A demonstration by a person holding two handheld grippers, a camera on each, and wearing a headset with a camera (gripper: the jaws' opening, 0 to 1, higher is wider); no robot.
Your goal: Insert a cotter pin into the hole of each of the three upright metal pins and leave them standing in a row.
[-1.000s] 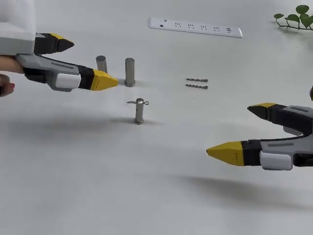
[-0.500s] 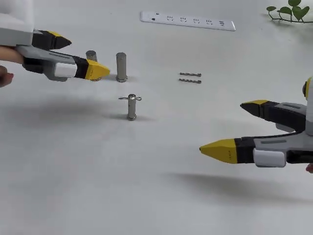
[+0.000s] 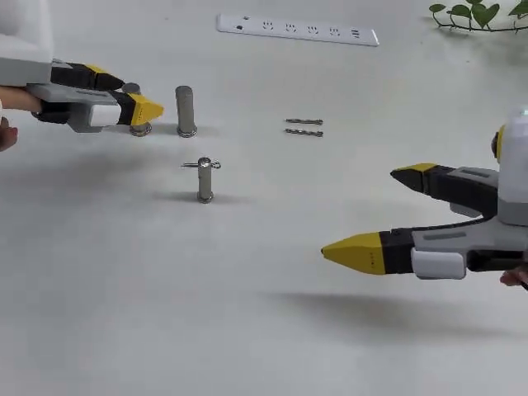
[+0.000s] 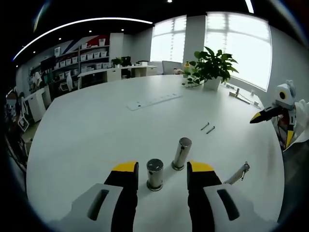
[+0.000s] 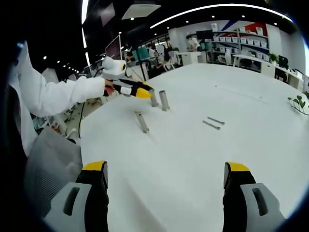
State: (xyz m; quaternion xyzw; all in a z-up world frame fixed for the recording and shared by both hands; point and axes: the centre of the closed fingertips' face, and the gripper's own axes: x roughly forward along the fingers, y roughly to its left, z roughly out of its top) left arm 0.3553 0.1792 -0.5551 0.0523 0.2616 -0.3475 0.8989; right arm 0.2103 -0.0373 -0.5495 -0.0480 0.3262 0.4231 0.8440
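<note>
Three upright metal pins stand on the white table. My left gripper (image 3: 130, 94) is open with its jaws on either side of the leftmost pin (image 4: 154, 173), not touching it. Just right of it is the second bare pin (image 3: 186, 110) (image 4: 181, 153). Nearer to me, the third pin (image 3: 204, 180) (image 5: 142, 122) carries a cotter pin through its top hole. Two loose cotter pins (image 3: 304, 126) (image 4: 208, 128) lie side by side further right. My right gripper (image 3: 365, 212) (image 5: 165, 169) hovers open and empty at the lower right, far from the pins.
A white power strip (image 3: 297, 29) lies at the back of the table. A potted plant (image 4: 212, 67) stands at the far edge, its leaves (image 3: 474, 13) at the top right. A person's white sleeve (image 5: 58, 96) is behind the left gripper. An office with shelves lies beyond.
My left gripper has closed in on the leftmost pin so that its jaws now straddle it. The right gripper has hardly moved. The head camera has drifted.
</note>
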